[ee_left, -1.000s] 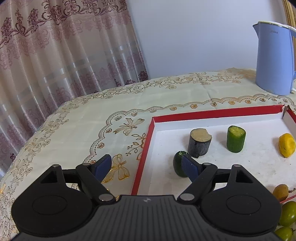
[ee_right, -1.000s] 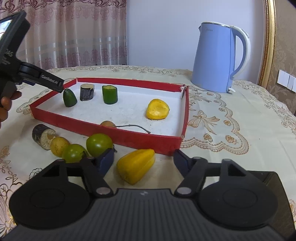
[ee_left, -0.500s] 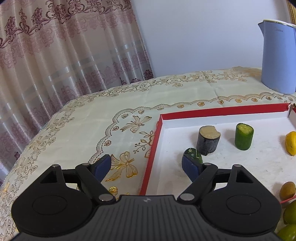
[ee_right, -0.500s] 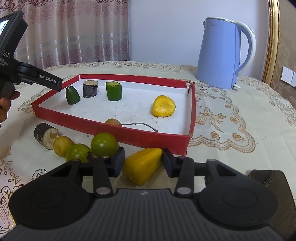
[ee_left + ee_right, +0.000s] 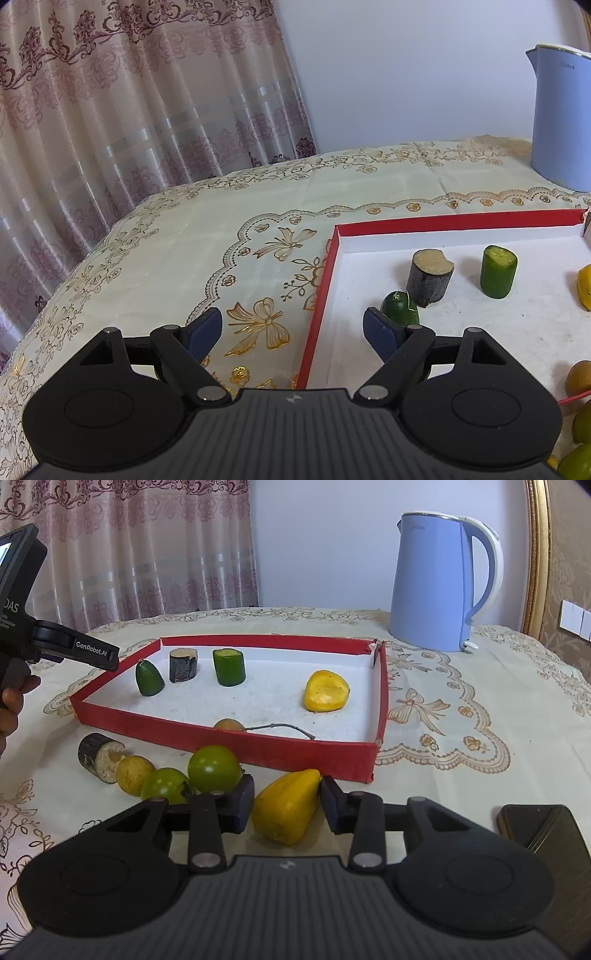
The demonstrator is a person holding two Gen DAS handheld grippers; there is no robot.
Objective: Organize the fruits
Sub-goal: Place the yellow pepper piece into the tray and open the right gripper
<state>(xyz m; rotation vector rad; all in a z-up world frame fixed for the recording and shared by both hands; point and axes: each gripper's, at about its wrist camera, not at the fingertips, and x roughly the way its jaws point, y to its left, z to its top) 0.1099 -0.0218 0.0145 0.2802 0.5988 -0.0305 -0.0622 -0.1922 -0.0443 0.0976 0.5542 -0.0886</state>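
Table [image 5: 461, 746]: patterned cloth; blue kettle [image 5: 436, 583] far right, well apart from the tray.
Tray [image 5: 229, 734]: red wall, white floor. Inside: yellow half fruit [image 5: 327, 691] at right; green cylinder [image 5: 229, 667], dark cylinder [image 5: 183, 664] and green end piece [image 5: 149, 678] in a row along the far left; small brown fruit with stem [image 5: 229, 724] at the near wall.
Outside the tray, near side: two green tomatoes [image 5: 214, 768], small yellow fruit [image 5: 133, 775], dark cylinder piece [image 5: 98, 752].
Right gripper [image 5: 286, 804]: jaws narrowed around the long yellow fruit [image 5: 286, 806]; firm contact cannot be told.
Left gripper [image 5: 293, 326]: wide open, empty, straddling the tray's left wall.
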